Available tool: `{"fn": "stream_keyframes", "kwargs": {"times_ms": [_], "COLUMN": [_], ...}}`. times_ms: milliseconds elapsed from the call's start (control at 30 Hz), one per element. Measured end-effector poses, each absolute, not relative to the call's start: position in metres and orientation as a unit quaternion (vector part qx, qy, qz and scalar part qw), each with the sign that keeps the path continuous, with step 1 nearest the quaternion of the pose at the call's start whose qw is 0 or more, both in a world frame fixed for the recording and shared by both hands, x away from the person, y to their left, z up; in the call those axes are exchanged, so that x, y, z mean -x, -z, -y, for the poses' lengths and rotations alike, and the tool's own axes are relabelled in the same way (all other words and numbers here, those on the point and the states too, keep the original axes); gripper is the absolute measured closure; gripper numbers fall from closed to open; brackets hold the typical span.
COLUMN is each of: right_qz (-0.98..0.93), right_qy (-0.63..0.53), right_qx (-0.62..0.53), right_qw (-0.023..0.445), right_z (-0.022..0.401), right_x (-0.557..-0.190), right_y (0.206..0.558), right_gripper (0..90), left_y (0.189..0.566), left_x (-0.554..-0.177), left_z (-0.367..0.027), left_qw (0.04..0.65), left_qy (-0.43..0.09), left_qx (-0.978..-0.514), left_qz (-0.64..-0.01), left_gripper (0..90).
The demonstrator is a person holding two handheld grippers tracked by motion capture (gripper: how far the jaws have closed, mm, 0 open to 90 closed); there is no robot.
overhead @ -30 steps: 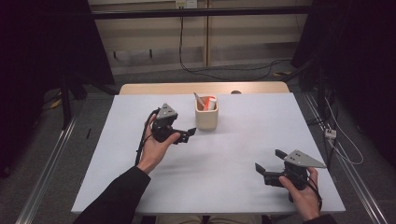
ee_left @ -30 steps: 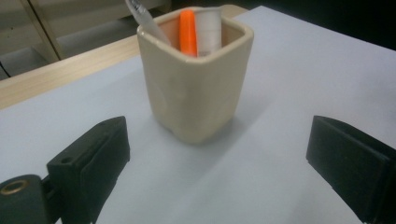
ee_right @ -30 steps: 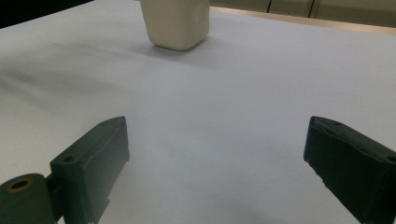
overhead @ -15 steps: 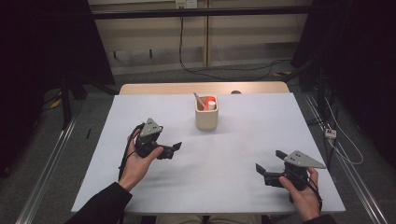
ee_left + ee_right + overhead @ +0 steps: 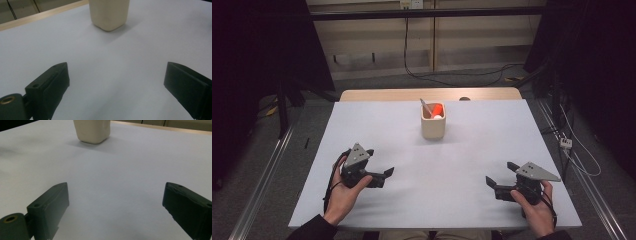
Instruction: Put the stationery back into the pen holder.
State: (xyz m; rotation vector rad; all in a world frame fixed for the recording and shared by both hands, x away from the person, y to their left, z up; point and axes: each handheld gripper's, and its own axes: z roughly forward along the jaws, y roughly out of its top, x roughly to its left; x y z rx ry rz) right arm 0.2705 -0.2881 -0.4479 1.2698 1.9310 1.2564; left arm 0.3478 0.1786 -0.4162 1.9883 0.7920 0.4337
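Both tools empty, cup well apart at the far middle

The left tool (image 5: 379, 177) rested low over the near left of the white counter (image 5: 472, 155), its jaws spread wide with nothing between them. The right tool (image 5: 502, 180) sat at the near right, jaws equally wide and empty. A cream cup (image 5: 433, 121) stood upright toward the far middle of the counter, well apart from both tools, holding an orange item (image 5: 438, 108) and a stick-like piece. In the left gripper view the cup (image 5: 109, 13) stood ahead of the parted jaws; in the right gripper view it (image 5: 92, 130) stood ahead and to the left.
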Motion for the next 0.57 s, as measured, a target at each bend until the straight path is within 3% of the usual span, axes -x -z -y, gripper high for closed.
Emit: {"fn": "stream_keyframes", "kwargs": {"times_ms": [567], "right_qz": [-0.71], "right_qy": [-0.463], "right_qx": [-0.465], "right_qw": [0.254], "right_z": [0.288], "right_x": [-0.272], "right_y": [0.449], "right_gripper": [6.7], "left_y": [0.431], "left_x": [-0.325], "left_z": [-0.201], "left_qw": [0.479], "left_qy": [-0.186], "left_qx": [-0.778], "left_qz": [-0.361], "left_gripper": [5.9]}}
